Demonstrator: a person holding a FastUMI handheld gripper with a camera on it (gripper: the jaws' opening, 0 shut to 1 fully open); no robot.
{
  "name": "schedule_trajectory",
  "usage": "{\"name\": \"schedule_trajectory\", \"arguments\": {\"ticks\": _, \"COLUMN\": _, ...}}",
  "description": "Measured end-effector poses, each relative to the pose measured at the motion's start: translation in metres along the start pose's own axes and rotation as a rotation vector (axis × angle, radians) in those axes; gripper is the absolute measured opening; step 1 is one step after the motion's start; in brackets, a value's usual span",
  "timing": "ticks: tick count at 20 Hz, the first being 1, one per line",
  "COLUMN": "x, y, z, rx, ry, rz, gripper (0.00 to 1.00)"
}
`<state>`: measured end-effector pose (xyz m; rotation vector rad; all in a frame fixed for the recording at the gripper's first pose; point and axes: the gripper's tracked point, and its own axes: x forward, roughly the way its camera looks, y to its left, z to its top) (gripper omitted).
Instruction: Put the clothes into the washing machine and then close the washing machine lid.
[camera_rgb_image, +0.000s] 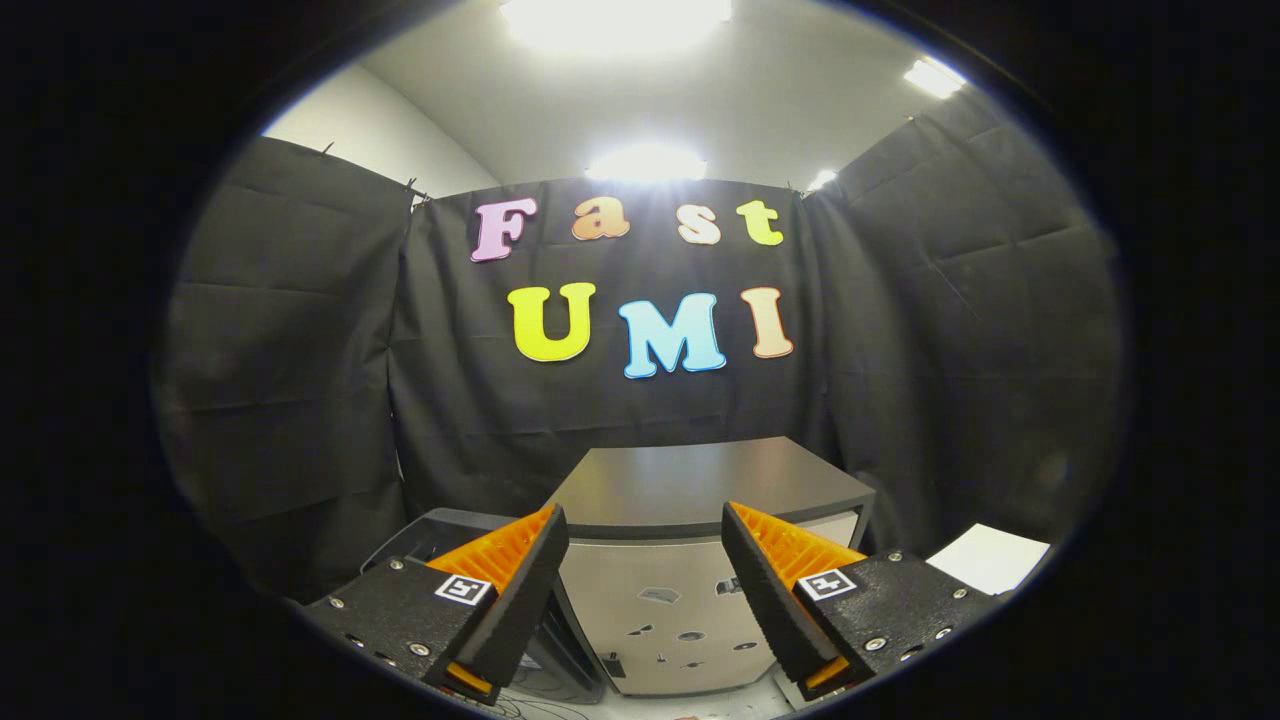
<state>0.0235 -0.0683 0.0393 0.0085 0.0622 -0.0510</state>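
The gripper (645, 575) hangs with jaws spread, nothing between them; beyond them stands a grey box-shaped metal cabinet (700, 490), possibly the washing machine; a white sheet (990, 558) lies beside it.

We look out from a fisheye camera riding on the gripper (645, 590), facing forward along its two fingers (520, 590), which stand apart with nothing between them. We face the booth's back wall (450, 420) of black cloth roughly level, tilted slightly up so the ceiling lights (645, 162) show. The washing machine (690, 490) sits just beyond the fingers, fairly near, its closed top seen from slightly above.
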Motion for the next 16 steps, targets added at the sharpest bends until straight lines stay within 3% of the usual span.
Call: {"name": "schedule_trajectory", "arguments": {"ticks": 16, "x": -0.009, "y": 0.015, "z": -0.021, "rx": 0.026, "ry": 0.017, "rz": 0.033, "gripper": 0.96}}
